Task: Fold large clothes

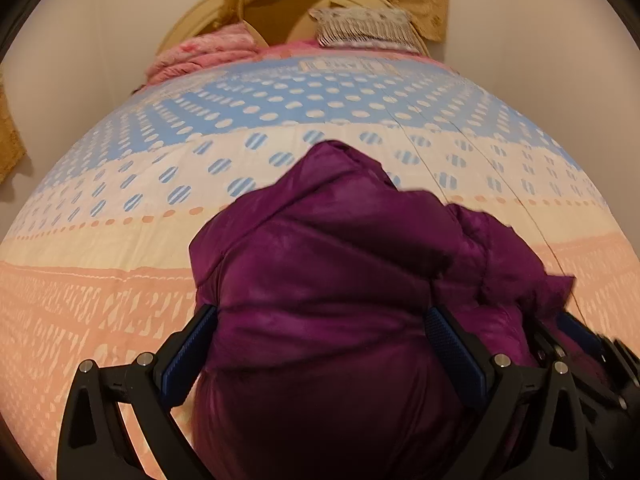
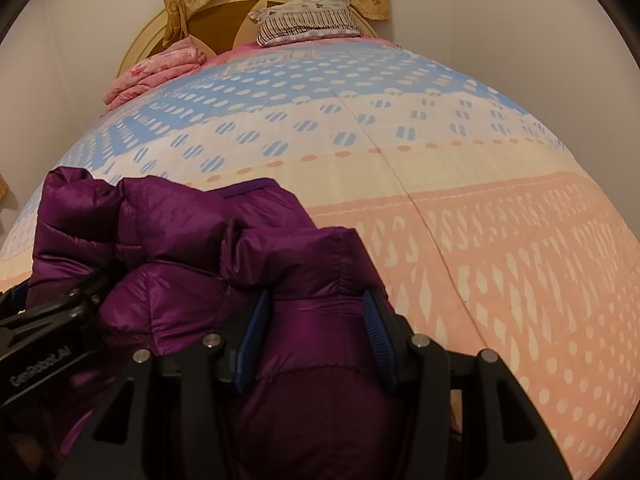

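A purple puffer jacket (image 1: 328,264) lies bunched up on the near part of the bed; it also shows in the right wrist view (image 2: 180,232). My left gripper (image 1: 320,348) has its jaws spread wide with a thick bulge of the jacket between the blue pads. My right gripper (image 2: 314,332) is closed on a fold of the jacket, its blue pads pressing the fabric from both sides. The left gripper's body (image 2: 44,344) shows at the left of the right wrist view, and the right gripper (image 1: 592,344) at the right edge of the left wrist view.
The bed carries a patterned quilt (image 1: 120,200) in blue, cream and peach. At the far end are a folded pink blanket (image 1: 200,54), a striped pillow (image 1: 364,26) and a cream headboard (image 1: 188,28) against the wall. Walls stand on both sides.
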Demonstrator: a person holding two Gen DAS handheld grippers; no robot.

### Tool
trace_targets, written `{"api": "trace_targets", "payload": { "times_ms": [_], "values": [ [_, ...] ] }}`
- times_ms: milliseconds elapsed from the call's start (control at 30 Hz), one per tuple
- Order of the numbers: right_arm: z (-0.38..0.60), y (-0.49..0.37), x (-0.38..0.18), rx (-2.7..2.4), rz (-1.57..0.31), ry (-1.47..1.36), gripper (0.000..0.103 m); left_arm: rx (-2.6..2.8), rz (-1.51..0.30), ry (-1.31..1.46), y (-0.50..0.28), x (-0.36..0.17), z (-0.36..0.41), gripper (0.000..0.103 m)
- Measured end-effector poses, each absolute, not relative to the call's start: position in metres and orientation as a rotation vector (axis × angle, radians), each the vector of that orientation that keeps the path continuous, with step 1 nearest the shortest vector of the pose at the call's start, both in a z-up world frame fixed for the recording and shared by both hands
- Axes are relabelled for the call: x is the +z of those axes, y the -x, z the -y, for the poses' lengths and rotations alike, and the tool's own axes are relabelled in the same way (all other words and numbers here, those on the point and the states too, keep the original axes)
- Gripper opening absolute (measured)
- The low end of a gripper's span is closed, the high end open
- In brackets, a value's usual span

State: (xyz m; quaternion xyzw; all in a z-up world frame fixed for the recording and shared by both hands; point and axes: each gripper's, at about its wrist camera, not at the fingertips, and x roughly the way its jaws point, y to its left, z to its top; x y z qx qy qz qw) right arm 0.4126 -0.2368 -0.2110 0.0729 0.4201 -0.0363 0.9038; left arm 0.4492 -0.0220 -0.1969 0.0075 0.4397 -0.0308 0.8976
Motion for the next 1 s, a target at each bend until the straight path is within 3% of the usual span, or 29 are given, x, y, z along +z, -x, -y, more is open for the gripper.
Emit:
{"api": "trace_targets", "payload": {
  "times_ms": [33, 100, 200, 333, 433, 600, 900, 933, 967, 1000],
  "values": [
    [0.240, -0.412, -0.208, -0.051, -0.874, -0.166, 0.054, -0.082, -0.912, 0.002, -0.443, -0.191, 0.017, 0.102],
    [0.248, -0.405, -0.199, 0.021, -0.866, -0.208, 0.071, -0.123, -0.859, 0.073, -0.418, -0.173, -0.002, 0.102],
    [0.273, -0.377, -0.178, 0.003, -0.756, -0.272, 0.087, -0.208, -0.812, 0.096, -0.384, -0.159, -0.023, 0.102],
    [0.306, -0.373, -0.189, 0.014, -0.827, -0.350, 0.086, -0.222, -0.840, 0.153, -0.365, -0.172, -0.045, 0.102],
    [0.309, -0.372, -0.204, 0.071, -0.867, -0.368, 0.081, -0.250, -0.879, 0.202, -0.363, -0.187, -0.047, 0.102],
    [0.290, -0.365, -0.214, 0.204, -0.896, -0.395, 0.060, -0.259, -0.869, 0.174, -0.359, -0.199, -0.037, 0.102],
    [0.269, -0.363, -0.225, 0.223, -0.876, -0.316, 0.060, -0.276, -0.910, 0.184, -0.367, -0.208, -0.030, 0.101],
    [0.266, -0.359, -0.223, 0.240, -0.871, -0.311, 0.055, -0.290, -0.905, 0.196, -0.366, -0.208, -0.029, 0.099],
    [0.265, -0.356, -0.223, 0.281, -0.865, -0.332, 0.041, -0.312, -0.897, 0.201, -0.364, -0.207, -0.027, 0.086],
    [0.264, -0.355, -0.224, 0.304, -0.863, -0.350, 0.036, -0.324, -0.882, 0.186, -0.360, -0.203, -0.023, 0.074]
  ]
}}
